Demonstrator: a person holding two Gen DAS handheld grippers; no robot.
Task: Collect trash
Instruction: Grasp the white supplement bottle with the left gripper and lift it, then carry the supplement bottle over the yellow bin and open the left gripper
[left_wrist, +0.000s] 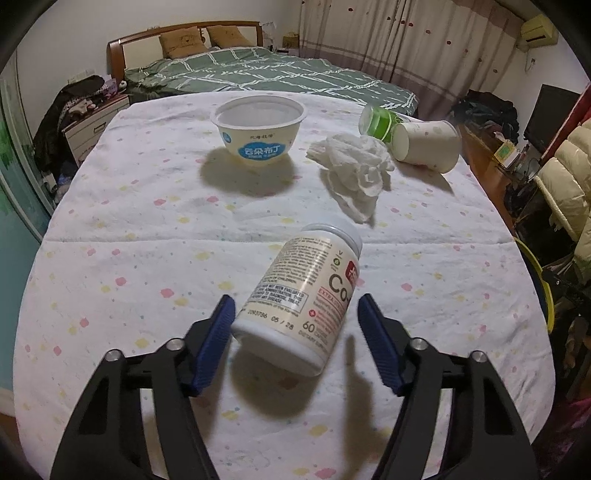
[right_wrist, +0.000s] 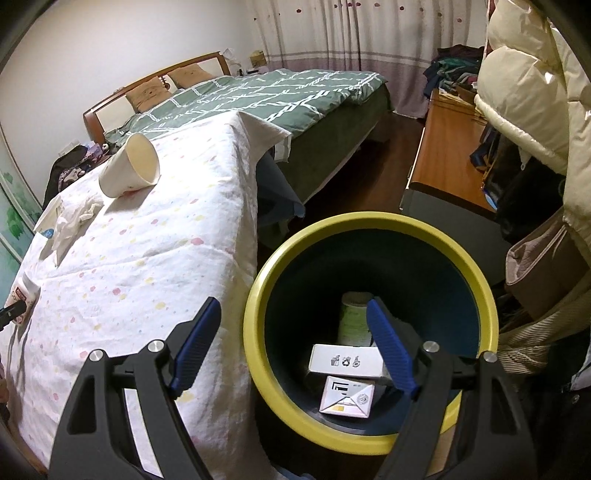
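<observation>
Your left gripper (left_wrist: 295, 321) has its jaws spread wide, and the supplement bottle (left_wrist: 301, 295) lies on its side between them on the spotted tablecloth (left_wrist: 110, 258), base toward you and cap pointing away; the left pad looks to be touching or just beside the base, the right pad stands clear of it. Judge the bottle as rigid plastic, smooth and round, so it may roll or squirt out; take it across the labelled middle of the body, not at the rounded base edge. Beyond it lies the crumpled tissue (left_wrist: 356, 173), soft and nearly weightless, best pinched at its bulkiest fold. Left of that stands the pudding bowl (left_wrist: 258, 127), upright, thin-walled and likely to flex, so grip its rim. Farthest right, the paper cup (left_wrist: 424, 144) lies on its side touching a green-and-white cup (left_wrist: 376, 120); squeeze both lightly, as they would crush. Your right gripper (right_wrist: 293, 343) is also wide apart and holds nothing, hovering over the yellow-rimmed bin (right_wrist: 255, 295) beside the table, where a paper cup and two small boxes (right_wrist: 345, 380) already lie.
</observation>
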